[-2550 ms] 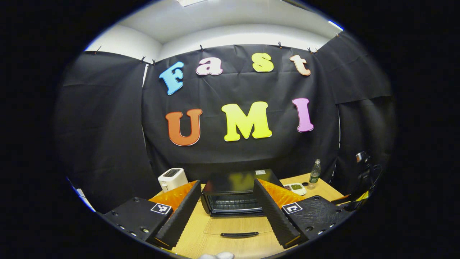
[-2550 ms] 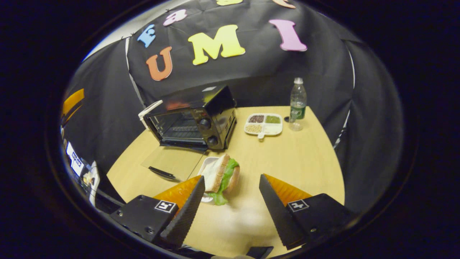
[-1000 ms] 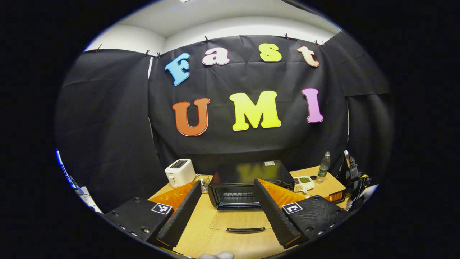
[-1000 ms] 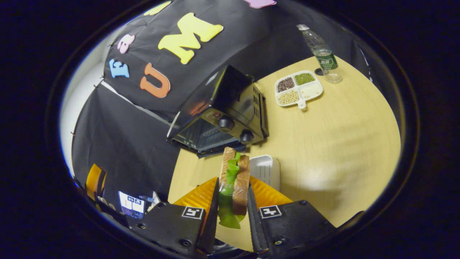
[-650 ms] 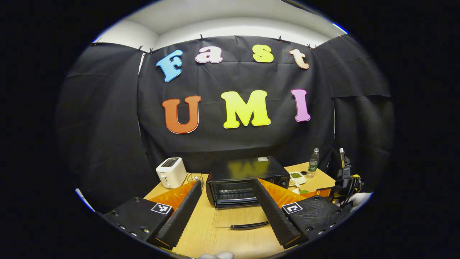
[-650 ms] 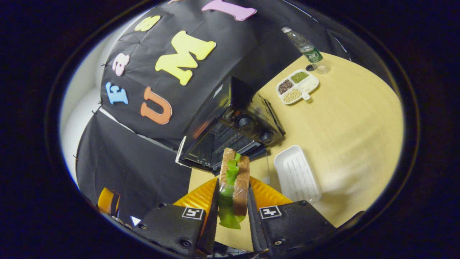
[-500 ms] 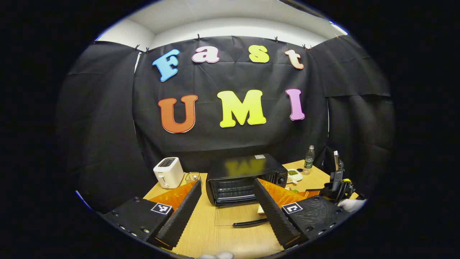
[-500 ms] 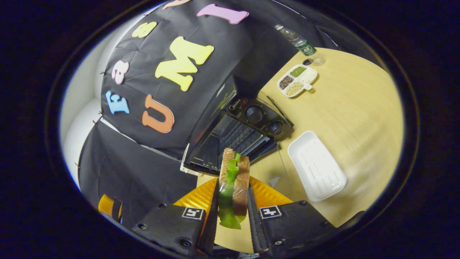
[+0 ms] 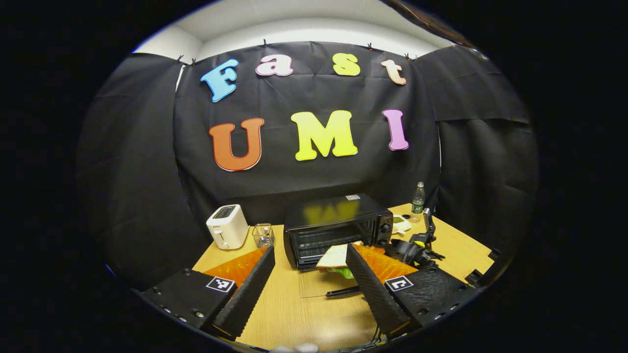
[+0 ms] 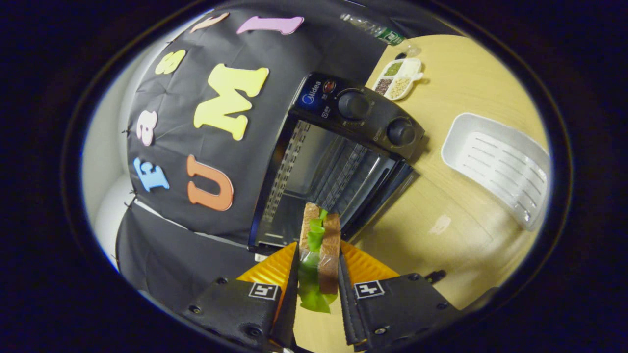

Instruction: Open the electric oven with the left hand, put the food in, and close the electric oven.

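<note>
The black electric oven (image 9: 333,223) stands on the wooden table with its glass door (image 9: 319,284) folded down flat. My left gripper (image 9: 309,287) hangs open and empty in front of that door. A sandwich (image 10: 321,230) of brown bread and lettuce is clamped upright in my right gripper (image 10: 318,264), just before the oven's open cavity (image 10: 324,176) and over the door. In the left gripper view the sandwich (image 9: 335,256) hovers at the oven mouth, with the right gripper (image 9: 409,249) behind it to the right.
An empty white tray (image 10: 500,159) lies right of the oven. Farther back are a divided dish of beans (image 10: 398,78) and a water bottle (image 9: 417,197). A white toaster (image 9: 226,233) and a small wire holder (image 9: 263,235) stand left of the oven.
The right gripper closed on the sandwich, lifted it off the white tray and carried it to the oven mouth. The left gripper drew back from the oven, still open.
</note>
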The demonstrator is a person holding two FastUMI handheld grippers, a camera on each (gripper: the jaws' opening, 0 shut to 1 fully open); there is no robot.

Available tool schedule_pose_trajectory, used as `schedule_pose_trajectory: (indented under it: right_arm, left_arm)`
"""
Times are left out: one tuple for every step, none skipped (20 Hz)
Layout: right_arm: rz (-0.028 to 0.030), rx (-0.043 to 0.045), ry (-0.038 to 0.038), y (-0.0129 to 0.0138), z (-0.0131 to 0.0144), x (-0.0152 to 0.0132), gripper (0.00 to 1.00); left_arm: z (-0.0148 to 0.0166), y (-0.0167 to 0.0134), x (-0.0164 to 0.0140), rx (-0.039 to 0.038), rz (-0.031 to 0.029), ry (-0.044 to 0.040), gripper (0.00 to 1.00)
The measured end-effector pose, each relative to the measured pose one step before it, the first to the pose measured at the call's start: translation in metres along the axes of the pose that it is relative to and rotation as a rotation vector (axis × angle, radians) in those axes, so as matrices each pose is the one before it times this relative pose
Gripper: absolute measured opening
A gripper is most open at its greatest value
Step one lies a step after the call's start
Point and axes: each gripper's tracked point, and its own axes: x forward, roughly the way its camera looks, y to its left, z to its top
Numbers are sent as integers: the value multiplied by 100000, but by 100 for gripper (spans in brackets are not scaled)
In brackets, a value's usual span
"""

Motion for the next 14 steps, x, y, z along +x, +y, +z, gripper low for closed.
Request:
schedule_pose_trajectory:
  right_arm:
    - [598, 840, -2044, 192, 520, 1222, 40]
    - [-156, 1454, -1377, -65, 413, 1085, 40]
    - [-356, 1062, -1199, -82, 245, 1143, 40]
    - [-339, 1016, -1630, -35, 431, 1150, 40]
    - [-446, 1067, -1537, -38, 614, 1089, 40]
    - [-511, 113, -977, -61, 373, 893, 43]
    - [63, -558, -747, 93, 313, 585, 39]
    - [-1028, -1073, -1163, -197, 224, 463, 40]
    - [-799, -1049, -295, -144, 65, 562, 40]
    - [-1022, -617, 510, -158, -87, 336, 39]
    - [-520, -1575, -490, -42, 131, 167, 40]
    - [-727, -2071, -69, -337, -297, -85, 40]
    - [154, -2138, -474, 413, 411, 43, 40]
    - [-1174, -3613, 614, -119, -155, 84, 41]
  left_arm:
    - [-128, 64, 140, -545, 19, 145, 95]
    - [-64, 265, 243, 173, 470, -10, 96]
    - [-158, 158, 362, 473, 291, -3, 96]
    - [-167, -27, 272, 235, 69, 4, 95]
    - [8, -20, 408, 206, -26, 198, 96]
    - [-24, 146, 159, 241, 430, -194, 96]
    - [93, -1, 196, -15, -31, -144, 96]
    - [-224, 79, 149, -190, 127, 36, 96]
    - [-48, 21, 170, -167, -90, -147, 96]
    - [-131, 29, 242, -383, 105, 289, 96]
    - [-97, 86, 150, -470, 191, -80, 96]
    - [-31, 156, 110, -741, 190, 148, 96]
    - [-161, 117, 158, -892, -11, 226, 95]
    - [-371, 73, 210, -1583, -62, 1207, 95]
